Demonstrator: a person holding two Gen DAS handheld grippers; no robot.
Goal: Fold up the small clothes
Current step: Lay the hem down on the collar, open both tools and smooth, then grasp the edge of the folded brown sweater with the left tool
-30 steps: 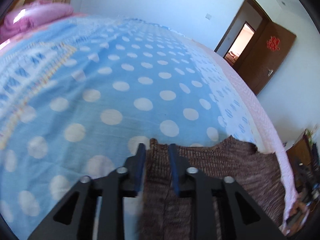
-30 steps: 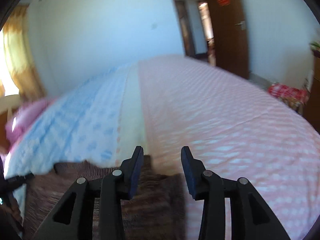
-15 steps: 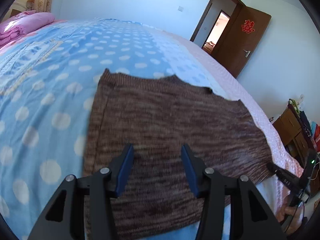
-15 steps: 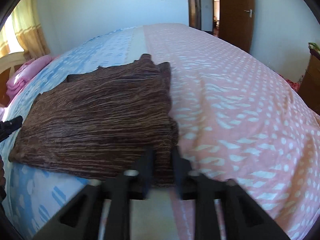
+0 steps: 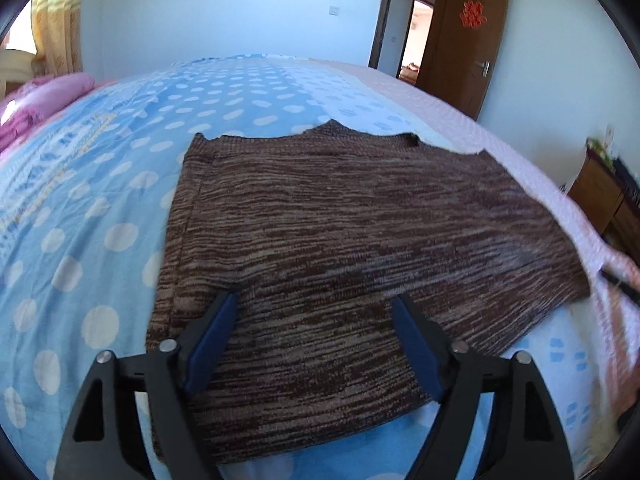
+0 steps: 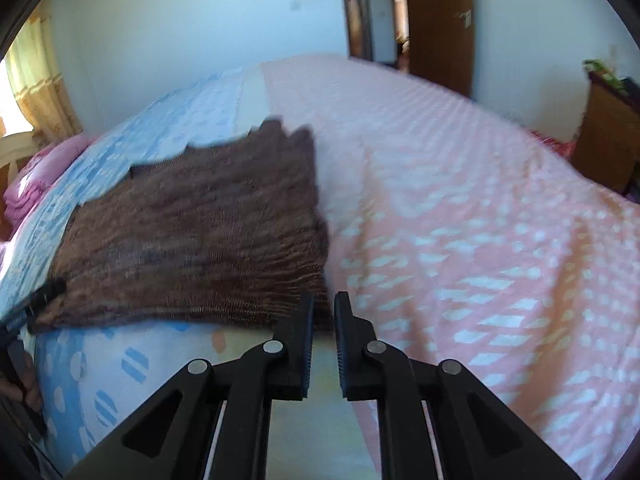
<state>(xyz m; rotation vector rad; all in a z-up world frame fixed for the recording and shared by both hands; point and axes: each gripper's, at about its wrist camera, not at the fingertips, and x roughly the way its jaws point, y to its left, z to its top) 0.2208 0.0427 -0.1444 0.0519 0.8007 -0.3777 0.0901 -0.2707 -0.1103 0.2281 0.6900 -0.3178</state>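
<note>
Bed (image 5: pixel 100 208) — brown door (image 5: pixel 468 40) ajar.

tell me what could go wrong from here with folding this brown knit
1. The left gripper is opening above the brown knit with nothing pinched, so a lift now might come up empty.
2. The right gripper is shut at the knit's near corner; the blurred view leaves its hold unclear.
3. The knit lies close to the bedspread edge and could slide off.

We count one brown knit garment (image 5: pixel 360 240) lying on one bed (image 5: pixel 100 208), two grippers, the left gripper (image 5: pixel 316 308) and the right gripper (image 6: pixel 323 308), one pink pillow (image 5: pixel 44 96), one curtain (image 5: pixel 56 28), one open door (image 5: pixel 468 40), one wooden cabinet (image 6: pixel 608 136).
</note>
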